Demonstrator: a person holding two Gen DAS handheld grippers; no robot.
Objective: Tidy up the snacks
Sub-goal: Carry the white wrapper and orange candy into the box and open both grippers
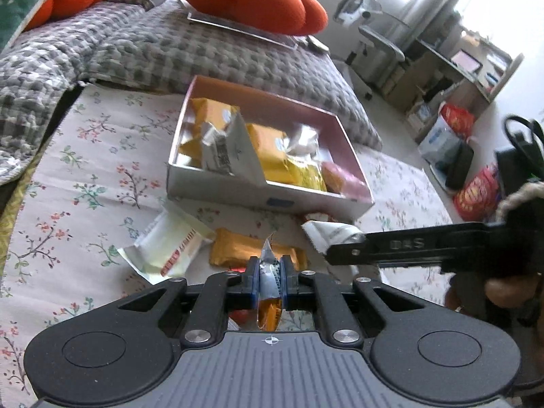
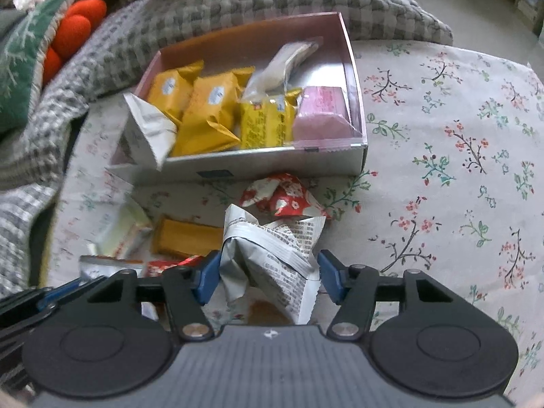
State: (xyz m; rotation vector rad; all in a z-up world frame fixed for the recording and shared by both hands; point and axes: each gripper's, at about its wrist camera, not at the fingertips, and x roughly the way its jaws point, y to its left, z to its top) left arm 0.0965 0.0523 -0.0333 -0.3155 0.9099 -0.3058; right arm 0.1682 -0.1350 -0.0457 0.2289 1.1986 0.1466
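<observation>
Floral cloth, printed cotton-like and matt, is spread under a box of smooth white card with a glossy pink inner wall. Yellow wrappers of shiny plastic film are seen inside it. A creased, matt, paper-like printed packet and a foil-finish packet, silvery and reflective, are shown. Gripper bodies are moulded in matt black plastic with metal rivets; blue pads appear rubbery. A checked quilt looks puckered and soft.

the left gripper hides most of its pinched silver-orange packet, print unreadable.
</observation>
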